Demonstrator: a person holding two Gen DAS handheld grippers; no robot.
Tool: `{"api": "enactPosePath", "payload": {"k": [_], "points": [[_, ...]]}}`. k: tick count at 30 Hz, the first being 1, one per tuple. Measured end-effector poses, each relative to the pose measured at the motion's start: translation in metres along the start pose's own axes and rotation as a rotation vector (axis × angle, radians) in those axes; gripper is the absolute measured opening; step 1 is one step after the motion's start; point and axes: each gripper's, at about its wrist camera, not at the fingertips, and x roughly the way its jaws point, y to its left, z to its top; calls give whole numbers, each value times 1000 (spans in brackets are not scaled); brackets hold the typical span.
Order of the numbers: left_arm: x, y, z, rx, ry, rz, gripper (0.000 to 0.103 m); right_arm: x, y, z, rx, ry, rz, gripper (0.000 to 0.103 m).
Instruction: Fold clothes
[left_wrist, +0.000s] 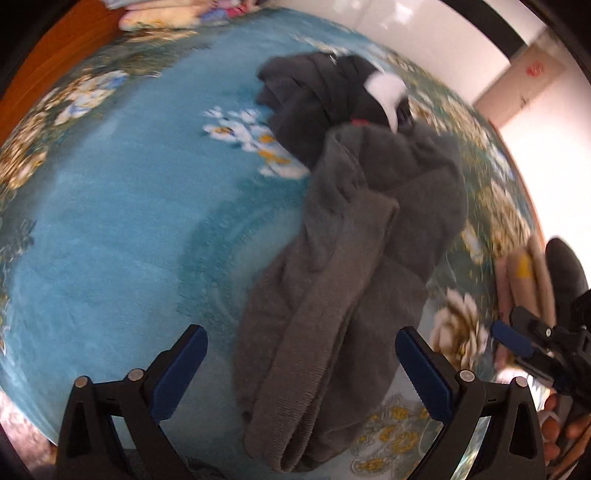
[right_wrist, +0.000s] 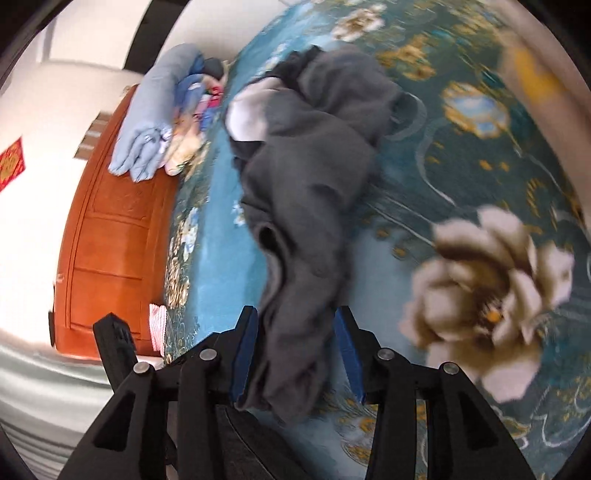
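Grippers differ: left gripper (left_wrist: 301, 373) spread wide, empty, straddling near end of grey garment (left_wrist: 343, 280); right gripper (right_wrist: 295, 354) has bunched cloth between its pads, but pads not clearly pinching, so grasp uncertain. Garment lies crumpled on blue floral bedspread (left_wrist: 122, 206), probably being gathered for straightening. Right view alone shows wooden headboard (right_wrist: 110, 258) and folded pile (right_wrist: 155, 136), far left.
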Motion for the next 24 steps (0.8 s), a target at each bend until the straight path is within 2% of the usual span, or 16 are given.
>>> {"api": "enactPosePath", "payload": {"k": [2,6,7,8,10,12,17,18,19,20,22,23,24], "points": [[10,-13,-3,69,44,73,101,3,-13,-4,36,5,1,45],[24,-26,-8,143,105,161,97,8,-23,-9,61,21,13,45],[27,-28,-9,157,120,183,93,9,-24,-10,60,25,12,45],[30,-29,-9,161,133,192,83,11,-25,-10,63,28,11,45],[36,-29,-9,160,154,200,77,13,-26,-11,72,35,22,45],[41,-29,-9,159,176,207,77,16,-26,-12,74,43,29,45],[45,-53,-16,297,171,279,74,22,-28,-13,81,61,26,45],[44,-51,-15,289,172,281,71,20,-29,-13,85,60,26,45],[39,-44,-13,253,176,257,61,19,-30,-13,83,58,25,45],[35,-35,-10,209,181,226,53,18,-31,-13,82,56,24,45],[22,-14,-5,137,189,142,45,15,-34,-13,80,53,16,45],[15,-2,-2,110,192,107,37,13,-36,-13,80,51,10,45],[8,6,0,101,192,101,32,13,-38,-13,86,49,5,45]]}}
